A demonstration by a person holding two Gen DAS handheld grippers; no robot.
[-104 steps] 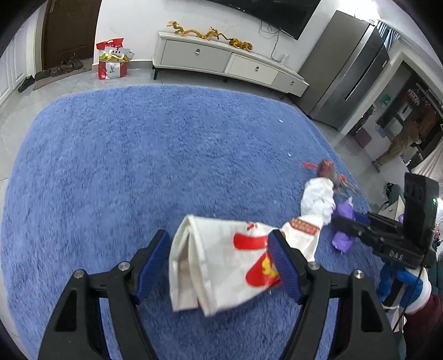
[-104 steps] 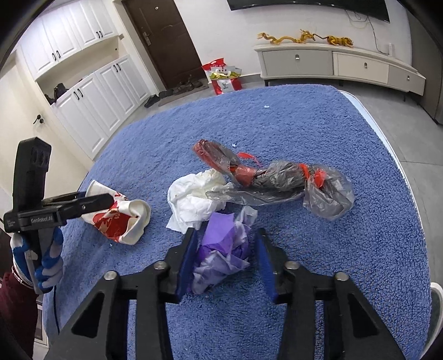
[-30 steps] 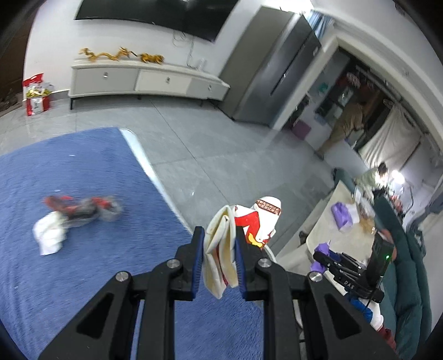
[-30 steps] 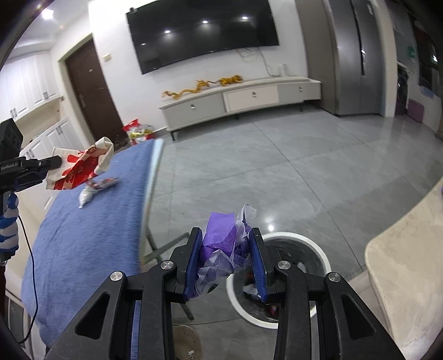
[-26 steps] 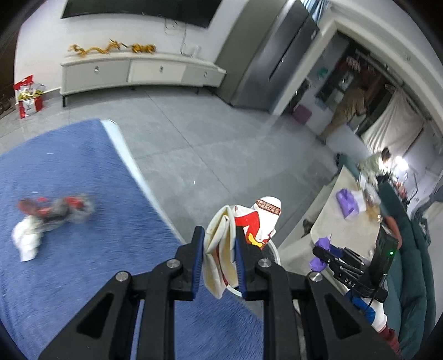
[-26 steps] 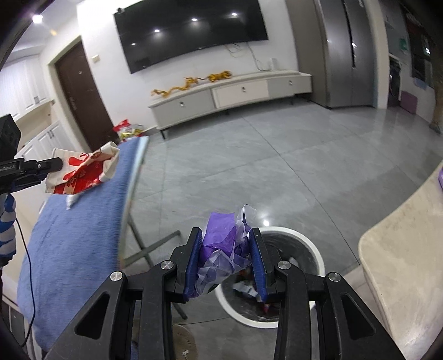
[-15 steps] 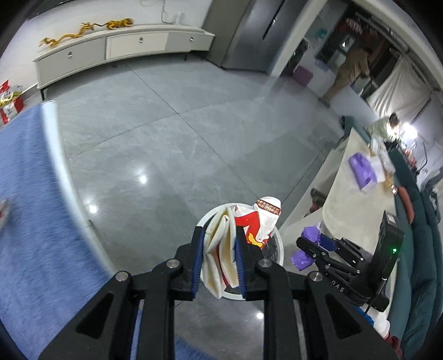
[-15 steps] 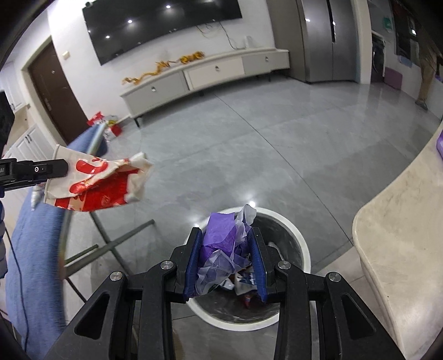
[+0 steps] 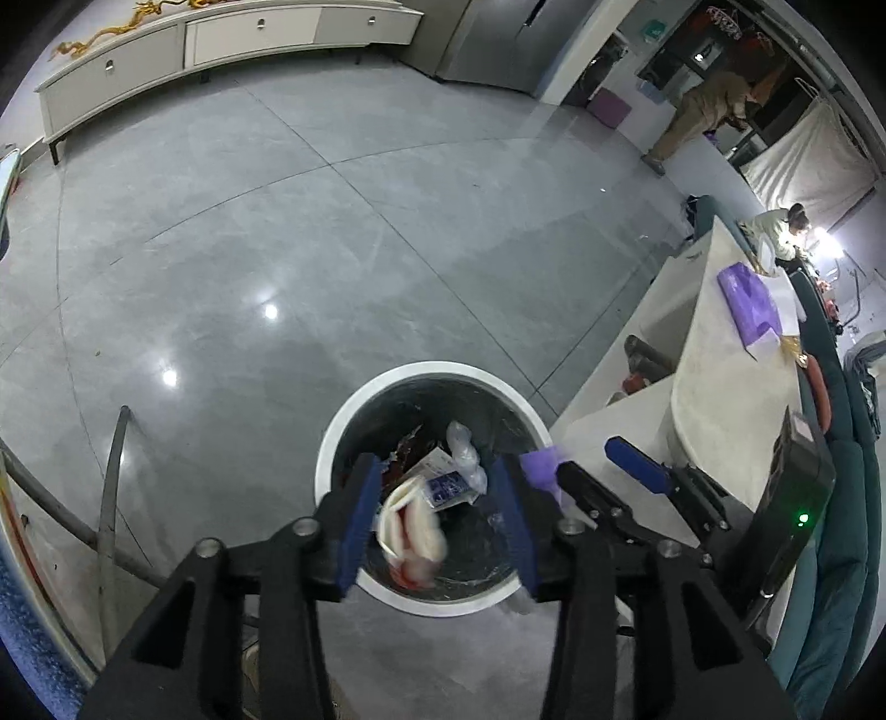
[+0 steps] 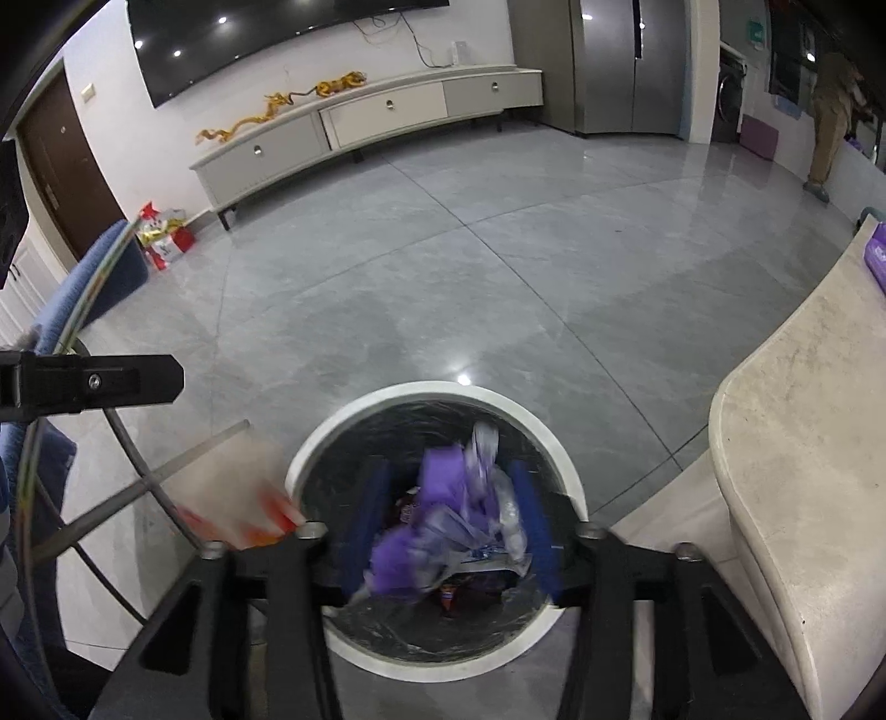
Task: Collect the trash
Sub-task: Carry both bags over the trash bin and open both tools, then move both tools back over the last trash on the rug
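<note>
Two pieces of trash show blurred above the round white-rimmed bin (image 9: pixel 332 437) on the grey floor (image 9: pixel 249 249): a red-and-white wrapper (image 9: pixel 411 531) between the spread fingers of the left tongs (image 9: pixel 437 518), touching neither, and a purple wad (image 10: pixel 437 526) with clear plastic between the parted fingers of the right tongs (image 10: pixel 451 523), also loose. Both tongs stand wide open, gripping nothing. Inside the bin lies other litter. A pale counter (image 10: pixel 786 471) curves along the bin's right.

Home living room: wall television (image 10: pixel 266 39), low sideboard (image 10: pixel 365 119).
</note>
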